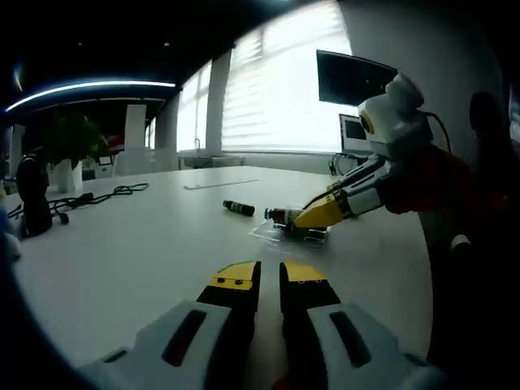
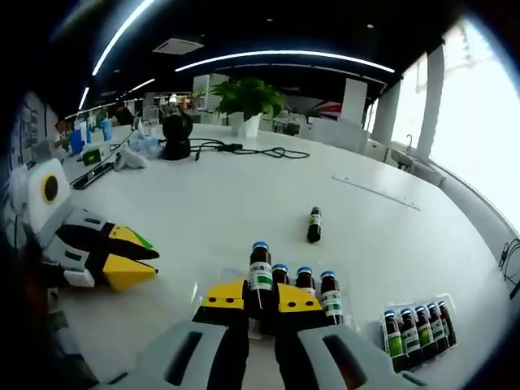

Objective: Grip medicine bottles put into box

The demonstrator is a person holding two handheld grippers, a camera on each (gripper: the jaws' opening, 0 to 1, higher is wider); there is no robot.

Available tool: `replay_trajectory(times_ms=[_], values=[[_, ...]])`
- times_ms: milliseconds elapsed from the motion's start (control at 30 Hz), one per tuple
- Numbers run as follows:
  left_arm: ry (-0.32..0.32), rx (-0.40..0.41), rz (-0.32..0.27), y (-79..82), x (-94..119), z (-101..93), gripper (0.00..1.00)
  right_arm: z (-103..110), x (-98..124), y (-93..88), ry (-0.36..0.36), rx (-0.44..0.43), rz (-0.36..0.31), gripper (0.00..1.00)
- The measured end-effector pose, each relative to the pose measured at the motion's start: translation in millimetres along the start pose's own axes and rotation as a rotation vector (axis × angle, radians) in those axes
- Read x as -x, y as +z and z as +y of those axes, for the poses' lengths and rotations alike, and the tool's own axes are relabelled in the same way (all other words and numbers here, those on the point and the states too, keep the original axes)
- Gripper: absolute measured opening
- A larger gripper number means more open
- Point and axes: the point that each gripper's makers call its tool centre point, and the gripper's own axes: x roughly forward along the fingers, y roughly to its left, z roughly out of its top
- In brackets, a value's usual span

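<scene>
I see a big office room with bright windows behind blinds on one side and long ceiling lights, and in it a wide white counter (image 2: 244, 203) that carries everything. In my right gripper view, the right claw (image 2: 260, 299), with its yellow tips, is closed on a small dark glass medicine bottle with a blue cap and a green-white label (image 2: 260, 272). This bottle stands upright in a clear plastic tray (image 2: 345, 317) just in front of the claw, and three more dark bottles with blue caps (image 2: 305, 284) stand in the same row, to its right. A second clear tray with five dark bottles (image 2: 416, 331) lies near, further to the right. One single dark bottle (image 2: 314, 225) lies on its side on the counter, further away and apart from the trays. On the far side I see a green plant in a white pot (image 2: 248, 101), a black round device (image 2: 175, 134) and a black cable (image 2: 252, 150).

The left claw (image 2: 134, 262) comes into this view at the left, resting low over the counter. In my left gripper view its jaws (image 1: 268, 280) stand close together with only a thin gap, and nothing is between them. There I also see the right claw (image 1: 313, 216) down at the clear tray.
</scene>
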Motion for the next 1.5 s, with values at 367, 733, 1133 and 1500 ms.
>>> replay_trajectory(times_ms=[367, 733, 1133, 1500], values=[[-0.003, 0.0, 0.0, -0.1, 0, -0.7, 0.04, 7, 2, -5.9, -0.013, 0.007, 0.016, 0.08], [0.0, 0.0, 0.001, -0.2, 0, -0.3, 0.04, 6, 8, 8.4, 0.033, -0.047, -0.053, 0.08], [0.003, 0.0, 0.002, -0.4, 0, 0.2, 0.04, 4, 11, 5.1, 0.109, 0.042, -0.031, 0.06], [0.005, -0.001, 0.003, -0.4, -1, 0.8, 0.04, 9, 3, 4.6, 0.155, 0.069, 0.003, 0.03]])
